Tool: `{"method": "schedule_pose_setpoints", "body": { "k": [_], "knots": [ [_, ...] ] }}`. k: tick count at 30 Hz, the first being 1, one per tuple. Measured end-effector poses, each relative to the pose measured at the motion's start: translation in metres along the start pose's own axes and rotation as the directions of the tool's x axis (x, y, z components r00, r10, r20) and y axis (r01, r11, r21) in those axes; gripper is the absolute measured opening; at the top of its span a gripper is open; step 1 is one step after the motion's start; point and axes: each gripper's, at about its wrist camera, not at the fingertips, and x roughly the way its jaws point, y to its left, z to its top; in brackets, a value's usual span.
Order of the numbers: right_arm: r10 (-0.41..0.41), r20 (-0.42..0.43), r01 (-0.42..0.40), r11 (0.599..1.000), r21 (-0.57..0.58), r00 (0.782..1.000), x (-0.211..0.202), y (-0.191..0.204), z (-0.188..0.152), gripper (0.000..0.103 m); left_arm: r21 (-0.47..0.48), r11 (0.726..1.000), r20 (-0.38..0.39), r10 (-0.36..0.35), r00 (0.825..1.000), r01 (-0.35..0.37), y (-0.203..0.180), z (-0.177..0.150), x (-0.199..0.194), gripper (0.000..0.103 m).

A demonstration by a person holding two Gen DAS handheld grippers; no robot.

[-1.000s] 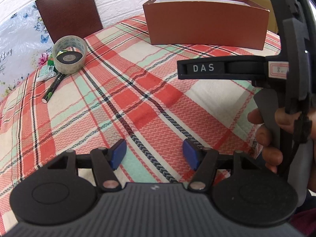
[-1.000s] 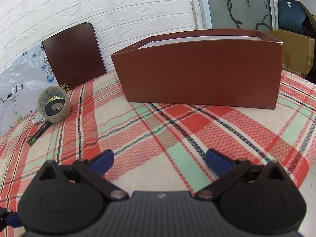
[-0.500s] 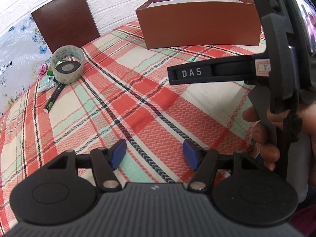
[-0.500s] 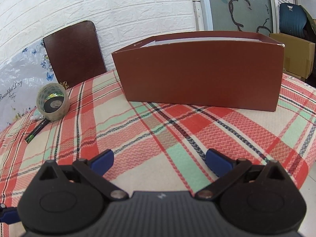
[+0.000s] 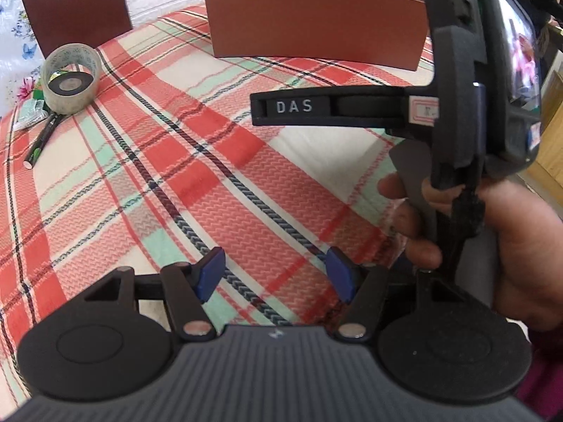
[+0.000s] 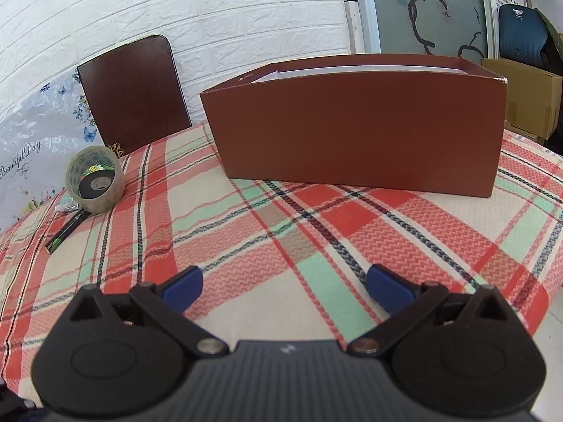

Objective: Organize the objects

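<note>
Pre-pick stage: left tool (image 5: 274, 276), right tool (image 6: 283, 290) both agape, empty. Tape roll (image 5: 70, 82) far left; box (image 6: 355, 133) ahead. Next, likely: reach tape.

Box (image 6: 355, 133) at table (image 6: 281, 246) rear; tape roll (image 6: 94, 179) far left, pen (image 6: 65, 232) before it; chair (image 6: 132, 95) behind.

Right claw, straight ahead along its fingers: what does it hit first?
Probably the plaid tablecloth: the right claw, open and empty, tilts down at bare cloth short of the brown box. Depth is unclear.
</note>
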Motion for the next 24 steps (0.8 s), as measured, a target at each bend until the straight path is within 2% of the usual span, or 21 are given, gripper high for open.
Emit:
{"method": "schedule_pose_setpoints", "body": {
  "k": [8,12,24],
  "knots": [
    [-0.003,0.001,0.003,1.0,0.0,1.0,0.0,0.0,0.0,0.103,0.002,1.0,-0.002,-0.026,1.0,0.026,0.0,-0.001,-0.001,0.065],
    [-0.02,0.029,0.02,1.0,0.004,0.999,-0.005,0.002,0.002,0.103,-0.008,1.0,0.007,-0.018,1.0,0.018,0.005,-0.001,-0.003,0.065],
    [-0.034,0.018,0.035,0.999,-0.019,0.999,-0.007,0.016,0.003,0.103,-0.041,0.998,0.048,-0.034,0.998,0.036,0.024,-0.005,-0.011,0.065]
  ]
}}
